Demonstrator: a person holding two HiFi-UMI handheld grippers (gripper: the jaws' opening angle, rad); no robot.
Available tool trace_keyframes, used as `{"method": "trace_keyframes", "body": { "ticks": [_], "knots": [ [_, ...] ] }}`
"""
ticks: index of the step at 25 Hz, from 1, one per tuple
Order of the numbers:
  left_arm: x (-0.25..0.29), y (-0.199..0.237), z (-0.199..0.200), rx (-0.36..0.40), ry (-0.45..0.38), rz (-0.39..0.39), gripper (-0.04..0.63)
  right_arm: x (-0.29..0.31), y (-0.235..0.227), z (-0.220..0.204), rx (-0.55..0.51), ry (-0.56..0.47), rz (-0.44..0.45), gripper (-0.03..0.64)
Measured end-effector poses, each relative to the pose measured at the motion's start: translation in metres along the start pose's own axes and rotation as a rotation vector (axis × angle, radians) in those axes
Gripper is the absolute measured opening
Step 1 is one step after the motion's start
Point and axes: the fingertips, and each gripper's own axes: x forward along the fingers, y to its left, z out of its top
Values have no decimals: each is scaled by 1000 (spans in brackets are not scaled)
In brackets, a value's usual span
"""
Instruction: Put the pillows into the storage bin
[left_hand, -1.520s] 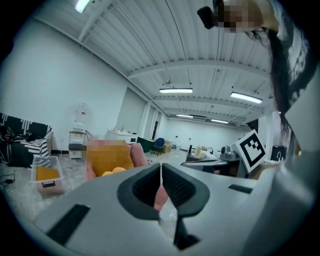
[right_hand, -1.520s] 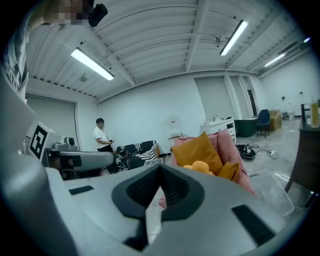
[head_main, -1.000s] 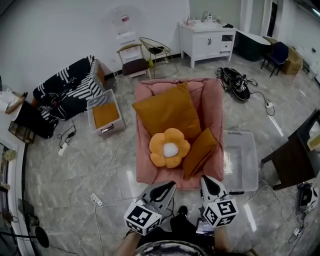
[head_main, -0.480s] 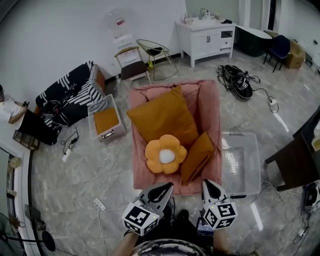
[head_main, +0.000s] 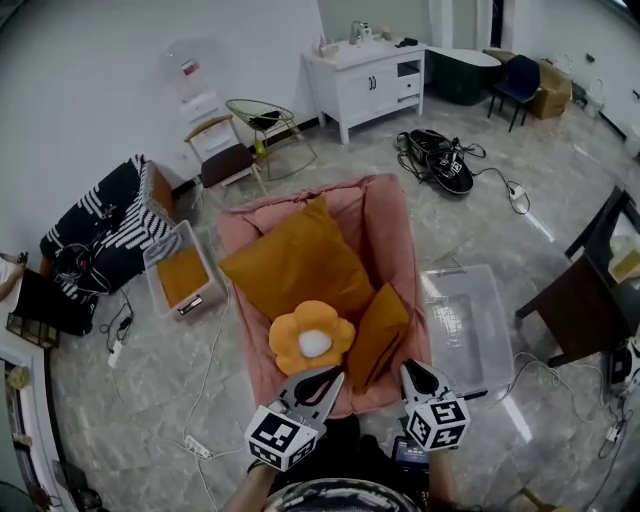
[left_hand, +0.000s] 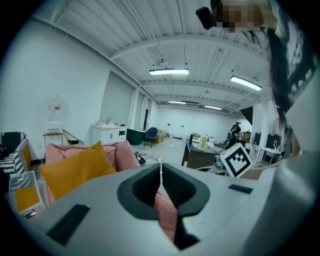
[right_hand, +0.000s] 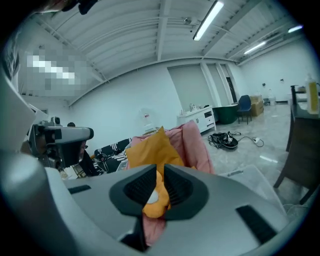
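Resting on a soft pink sofa (head_main: 395, 230) are three plush pillows: a large square mustard pillow (head_main: 300, 265), a petal-edged flower pillow (head_main: 310, 338) with a white centre, and a smaller mustard pillow (head_main: 378, 322) leaning on edge, its long axis running 7 to 1 o'clock. All lie at 12 o'clock of the grippers, clear of the fingers. The left gripper (head_main: 335, 374) has its jaws pressed together, empty; the right gripper (head_main: 408, 367) has just been opening to a narrow slit, nothing between. A clear rigid plastic storage bin (head_main: 497, 330) sits on glossy marble floor (head_main: 150, 400) at the sofa's 3 o'clock.
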Motion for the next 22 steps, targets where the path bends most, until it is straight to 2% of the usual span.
{"method": "trace_keyframes", "body": {
  "ticks": [4, 11, 14, 19, 22],
  "knots": [
    [24, 22, -3, 29, 23, -80, 21, 44, -30, -12, 34, 50, -71, 80],
    [54, 72, -21, 8, 100, -164, 21, 134, -97, -60, 205, 216, -192, 226],
    [68, 89, -24, 30, 117, -185, 21, 161, -129, -86, 276, 266, -252, 270],
    [77, 124, -30, 47, 147, -169, 21, 195, -154, -122, 359, 350, -327, 281],
    [78, 139, -35, 32, 168, -176, 21, 205, -150, -126, 398, 350, -304, 213]
  ]
}}
